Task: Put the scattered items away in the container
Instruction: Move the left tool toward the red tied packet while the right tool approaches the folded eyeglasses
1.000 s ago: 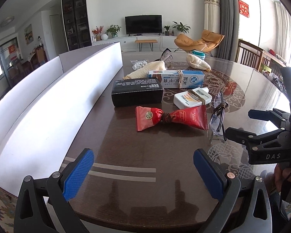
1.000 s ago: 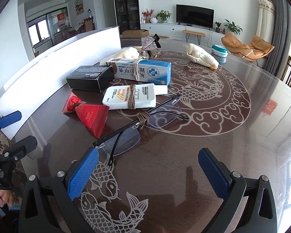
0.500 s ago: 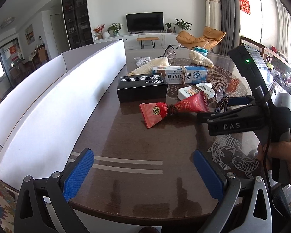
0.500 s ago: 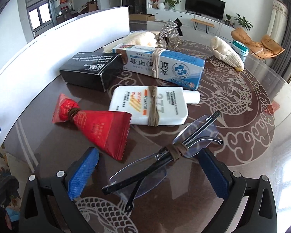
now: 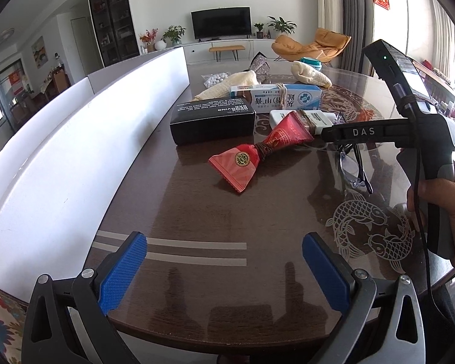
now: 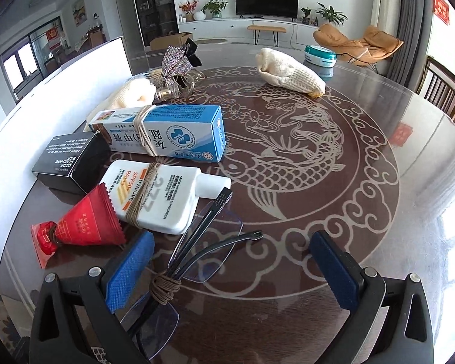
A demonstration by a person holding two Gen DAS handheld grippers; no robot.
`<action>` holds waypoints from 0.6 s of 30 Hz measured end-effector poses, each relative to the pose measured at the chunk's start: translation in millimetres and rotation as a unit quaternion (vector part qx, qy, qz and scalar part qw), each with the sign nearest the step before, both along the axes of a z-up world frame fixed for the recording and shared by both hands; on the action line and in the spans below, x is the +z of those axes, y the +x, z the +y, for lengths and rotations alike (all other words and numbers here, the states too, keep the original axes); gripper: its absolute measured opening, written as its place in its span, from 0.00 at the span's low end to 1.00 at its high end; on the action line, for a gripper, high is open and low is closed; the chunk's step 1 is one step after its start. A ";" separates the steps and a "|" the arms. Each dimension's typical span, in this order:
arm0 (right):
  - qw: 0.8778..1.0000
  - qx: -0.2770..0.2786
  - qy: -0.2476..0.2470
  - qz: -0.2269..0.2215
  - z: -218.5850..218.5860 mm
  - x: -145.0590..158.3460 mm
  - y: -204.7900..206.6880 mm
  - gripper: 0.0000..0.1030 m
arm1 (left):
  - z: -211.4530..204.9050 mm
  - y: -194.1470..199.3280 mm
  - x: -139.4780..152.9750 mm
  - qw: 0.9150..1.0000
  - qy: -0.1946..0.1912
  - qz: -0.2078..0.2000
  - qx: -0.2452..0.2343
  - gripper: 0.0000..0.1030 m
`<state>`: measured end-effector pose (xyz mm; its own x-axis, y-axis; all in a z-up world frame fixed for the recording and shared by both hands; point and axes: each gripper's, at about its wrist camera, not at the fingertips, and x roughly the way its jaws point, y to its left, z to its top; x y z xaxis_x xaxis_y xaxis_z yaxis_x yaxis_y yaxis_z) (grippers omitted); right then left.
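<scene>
Folded rimless glasses (image 6: 197,242) tied with brown cord lie between the jaws of my open right gripper (image 6: 232,268), near its left pad; they also show in the left wrist view (image 5: 353,163). A red packet (image 6: 82,227) (image 5: 257,154), a white sunscreen bottle (image 6: 163,197), a blue-white box (image 6: 166,132) and a black box (image 5: 212,118) lie beyond. My left gripper (image 5: 224,271) is open and empty near the table's front edge. The right gripper's body (image 5: 379,133) reaches over the glasses.
A long white wall (image 5: 75,139) runs along the table's left side. Two cream knitted pouches (image 6: 291,72) (image 6: 133,94), a sparkly hair clip (image 6: 176,66) and a teal round tin (image 6: 320,54) lie farther back. The table (image 6: 379,212) has a glossy fish-patterned top.
My right gripper has moved forward and down over the glasses, which now lie between its jaws. The left gripper has barely moved.
</scene>
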<state>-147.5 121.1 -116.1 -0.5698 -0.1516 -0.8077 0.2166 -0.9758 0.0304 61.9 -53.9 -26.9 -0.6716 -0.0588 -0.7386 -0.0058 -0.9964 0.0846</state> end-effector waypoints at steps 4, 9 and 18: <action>1.000 -0.002 0.008 0.000 -2.0 -1.2 -1.1 1.00 | 4.3 -4.0 -4.2 1.000 -0.005 -0.009 -0.005 1.00; 1.000 -0.002 0.009 0.000 -2.2 -1.5 -1.8 1.00 | 8.3 -11.7 -5.2 1.000 -0.014 -0.017 -0.010 1.00; 1.000 -0.002 0.006 0.001 -1.2 -1.9 -1.6 1.00 | 14.3 -24.9 -14.4 0.998 -0.025 -0.050 -0.019 1.00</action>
